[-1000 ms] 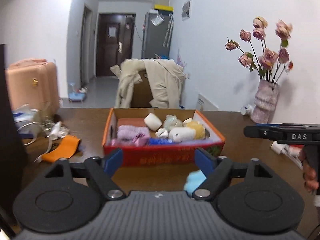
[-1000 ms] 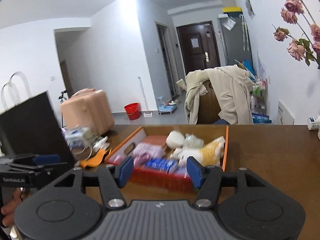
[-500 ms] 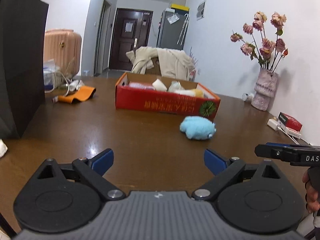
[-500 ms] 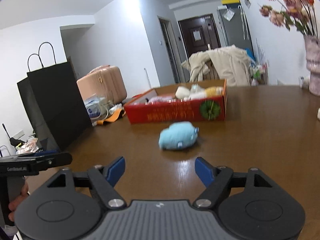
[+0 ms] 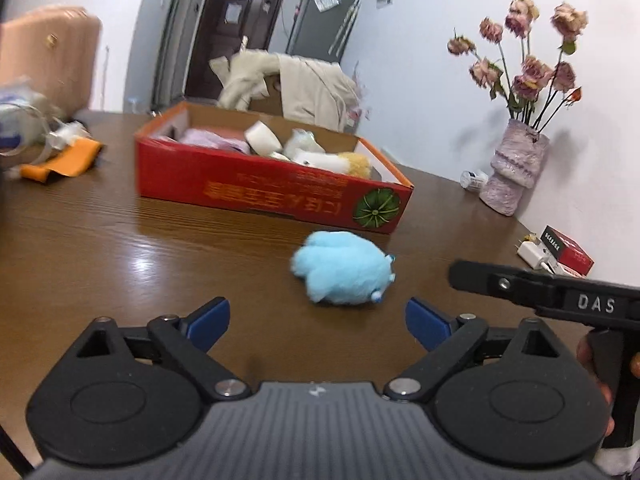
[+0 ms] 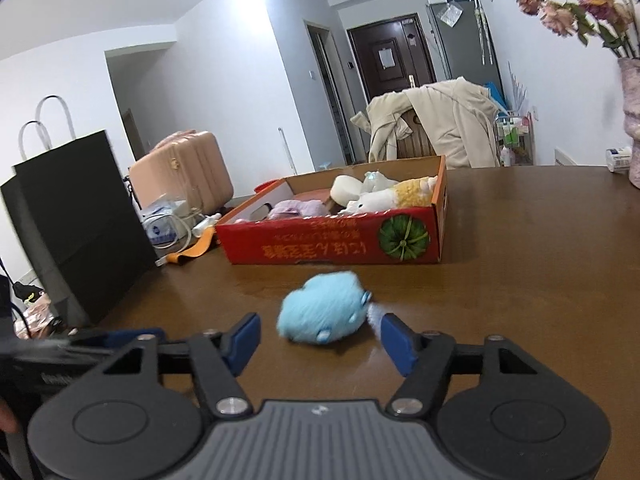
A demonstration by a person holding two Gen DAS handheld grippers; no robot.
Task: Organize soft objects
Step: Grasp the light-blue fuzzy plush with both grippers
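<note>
The fluffy light-blue plush toy lies on the brown wooden tabletop, at 6 o'clock from the red cardboard box of soft toys. Both claws, left and right, have just been closing yet gape empty, the toy just ahead.

A home, probably an apartment: suitcase, coat-draped chair (hallway door behind).

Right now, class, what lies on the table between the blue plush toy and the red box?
Nothing: only bare table separates the blue plush toy from the red box, shown in both wrist views.
</note>
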